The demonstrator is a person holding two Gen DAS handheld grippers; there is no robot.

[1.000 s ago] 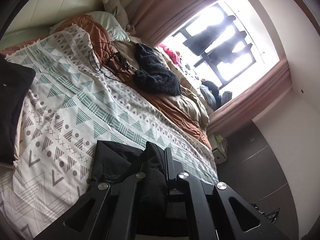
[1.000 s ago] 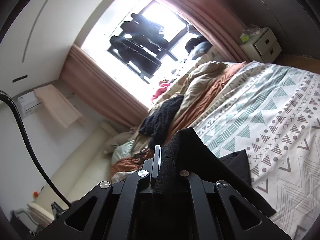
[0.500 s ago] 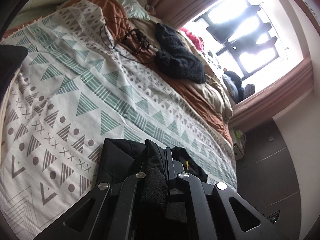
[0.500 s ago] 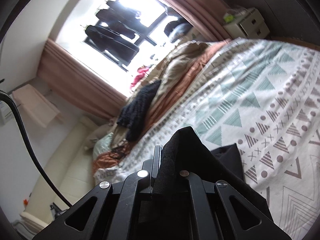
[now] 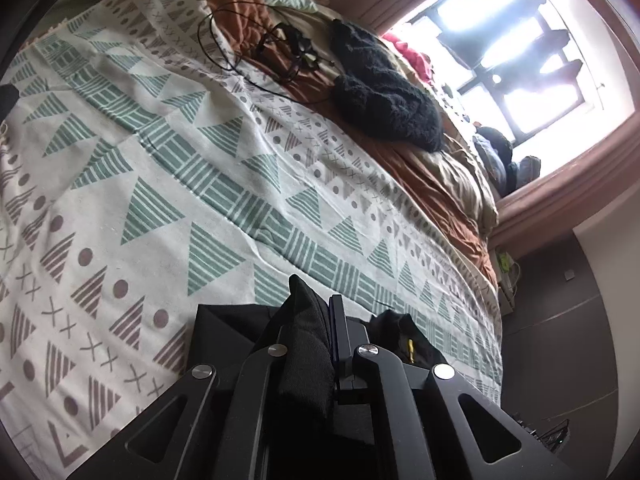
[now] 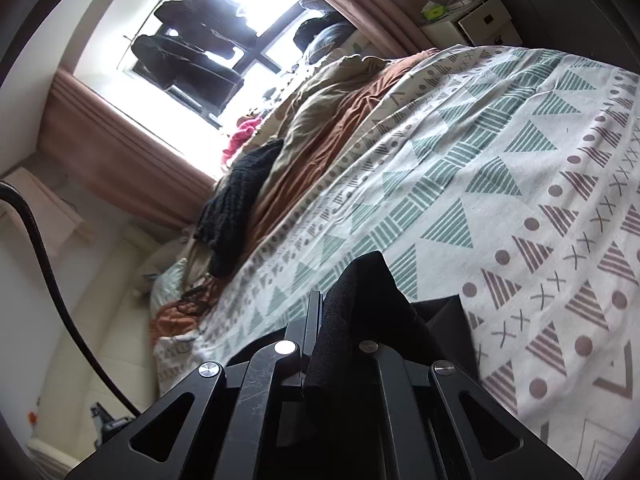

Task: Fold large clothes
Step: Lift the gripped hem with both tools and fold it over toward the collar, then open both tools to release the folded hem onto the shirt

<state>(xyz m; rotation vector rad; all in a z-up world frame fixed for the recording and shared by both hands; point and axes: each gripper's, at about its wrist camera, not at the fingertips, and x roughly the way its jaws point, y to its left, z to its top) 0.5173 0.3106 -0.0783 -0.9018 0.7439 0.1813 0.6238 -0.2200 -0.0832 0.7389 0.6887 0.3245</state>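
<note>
A black garment (image 5: 228,328) hangs from both grippers over the patterned bedspread (image 5: 168,184). My left gripper (image 5: 320,312) is shut on a bunched fold of this black cloth, which sticks up between its fingers. In the right wrist view my right gripper (image 6: 336,300) is shut on another fold of the black garment (image 6: 368,280), whose loose part (image 6: 444,316) trails down onto the bedspread (image 6: 500,168). The rest of the garment is hidden below the gripper bodies.
A black knitted item (image 5: 384,96) and tangled black cables (image 5: 280,48) lie on a rumpled brown and beige duvet (image 5: 440,176) toward the window (image 5: 504,44). A white bedside cabinet (image 6: 472,20) stands by the bed's corner. A black cable (image 6: 44,264) hangs at the left.
Both grippers have sunk toward the bed and tipped downward with the black garment still in them. The bedspread fills more of both views and the window has slid toward the top.
</note>
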